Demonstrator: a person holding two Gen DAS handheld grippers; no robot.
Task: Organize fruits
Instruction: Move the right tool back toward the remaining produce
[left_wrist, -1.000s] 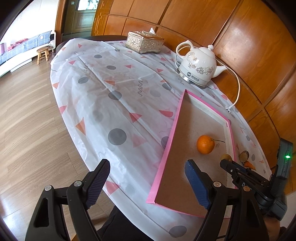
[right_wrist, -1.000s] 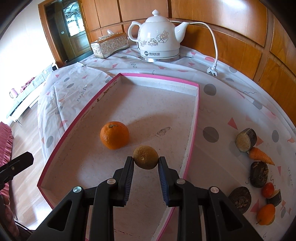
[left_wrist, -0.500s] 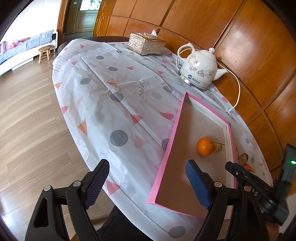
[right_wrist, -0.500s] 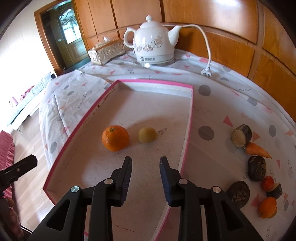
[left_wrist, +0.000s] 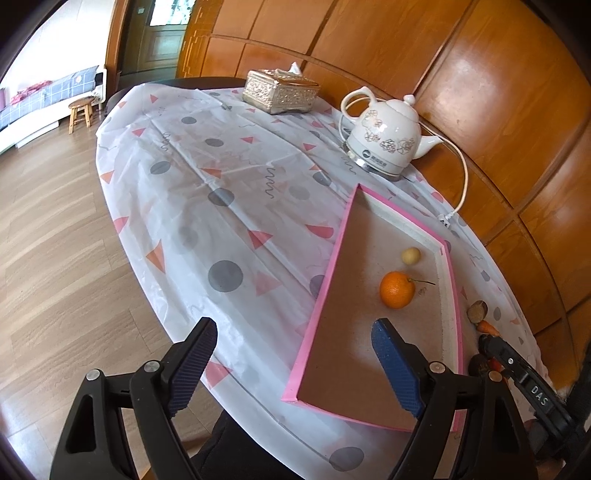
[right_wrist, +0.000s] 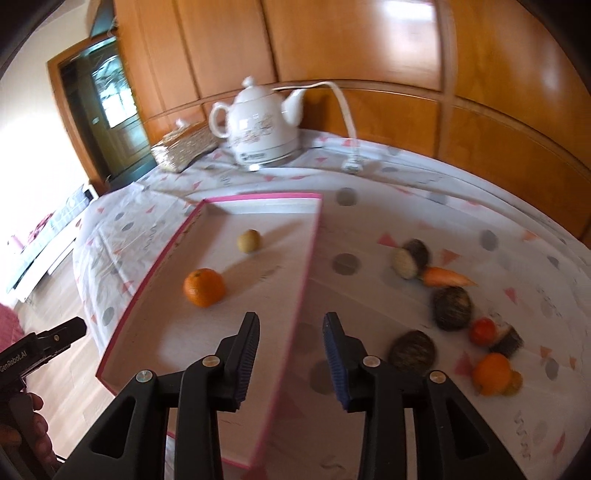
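Released a second ago, the small yellowish fruit (right_wrist: 248, 240) has rolled deeper into the pink-rimmed tray (right_wrist: 312, 254), beyond the orange (right_wrist: 204, 287). Right gripper (right_wrist: 291, 354), jaws just opening and empty, should be swung toward the tangerine (right_wrist: 492, 373) outside. Left gripper (left_wrist: 293, 365) is held wide, empty.

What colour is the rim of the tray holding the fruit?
Pink: the tray's rim is pink, its floor pale speckled. Clearest in the left wrist view.
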